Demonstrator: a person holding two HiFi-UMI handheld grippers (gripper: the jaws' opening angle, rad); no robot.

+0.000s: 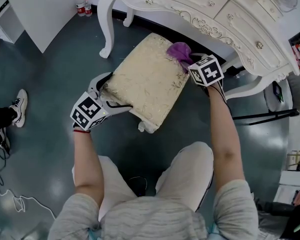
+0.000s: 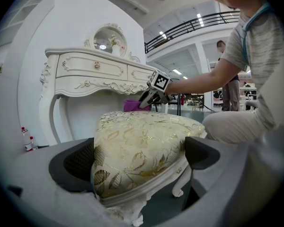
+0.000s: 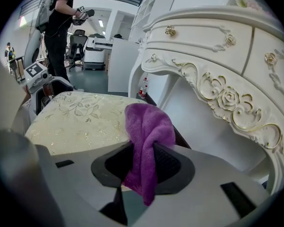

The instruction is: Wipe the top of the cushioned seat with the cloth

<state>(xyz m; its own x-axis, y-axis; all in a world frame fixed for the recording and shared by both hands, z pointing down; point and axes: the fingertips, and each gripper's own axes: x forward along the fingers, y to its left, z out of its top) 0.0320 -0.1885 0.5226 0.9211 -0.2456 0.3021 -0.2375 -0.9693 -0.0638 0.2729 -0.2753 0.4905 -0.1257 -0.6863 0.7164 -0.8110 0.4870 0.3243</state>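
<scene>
Cloth (image 3: 146, 126), purple: we hold it pinched in our right gripper (image 3: 143, 162) at the far right corner of the cushioned seat (image 1: 145, 81). The top runs toward us and left, where our left gripper (image 2: 139, 157) clamps the near corner.

Left hand-held gripper (image 2: 139, 159) gripping wide, right (image 3: 142, 164) pinched

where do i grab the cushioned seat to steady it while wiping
Take the cushioned seat by its near left corner, from the person's side: that corner is narrow enough to fit between the jaws, as the left hand-held gripper shows, leaving the top free for the cloth in the right hand-held gripper.
</scene>
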